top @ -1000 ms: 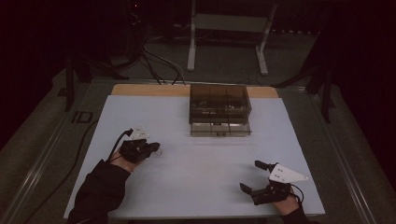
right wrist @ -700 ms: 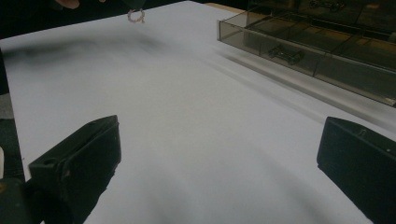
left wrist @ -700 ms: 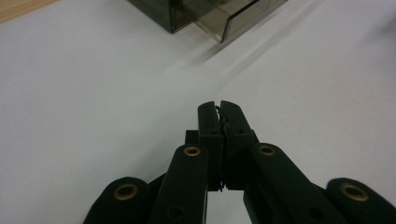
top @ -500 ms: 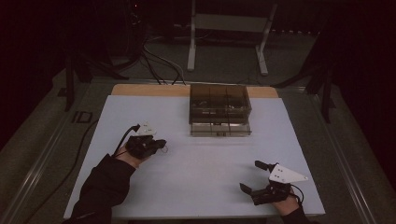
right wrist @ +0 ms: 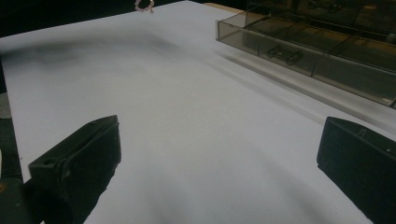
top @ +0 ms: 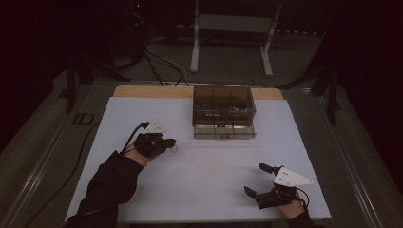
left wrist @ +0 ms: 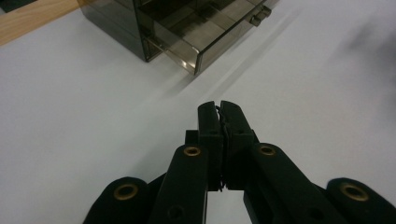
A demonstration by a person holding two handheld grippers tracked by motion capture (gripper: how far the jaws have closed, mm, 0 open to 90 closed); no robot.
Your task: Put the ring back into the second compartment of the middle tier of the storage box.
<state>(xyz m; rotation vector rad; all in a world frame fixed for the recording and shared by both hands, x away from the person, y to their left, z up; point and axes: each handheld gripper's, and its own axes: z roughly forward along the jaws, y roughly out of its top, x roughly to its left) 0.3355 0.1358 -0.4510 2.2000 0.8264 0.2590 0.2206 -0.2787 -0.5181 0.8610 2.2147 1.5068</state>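
High view shows a smoky clear drawer organiser (top: 223, 111) at the far middle of the white table (top: 199, 190), its lower drawer (top: 224, 131) pulled a little toward the person. The left gripper (top: 167, 142) sits well to the left of the organiser, nearer the person than its front, jaws pointing toward it. In the left gripper view those jaws are pressed together, with what looks like a thin, dark, wiry thing (left wrist: 220, 125) pinched in the seam between them. The right gripper (top: 259, 183) rests well apart from the organiser, near the table's front edge, jaws spread wide and holding nothing.

The step in hand seems to be carrying that small piece to the organiser (left wrist: 187, 32). To do it well, I would keep the pinch firm, approach the open drawer from above rather than from the side, and line up over one compartment before letting go. The right gripper could steady the organiser (right wrist: 317, 42) if it slides.

What the pinched thing is cannot be told; it is too thin and dark. The compartments' contents are dim, though something small lies in one drawer (right wrist: 282, 54). A small pinkish thing (right wrist: 144, 5) at the far table edge is cut off.
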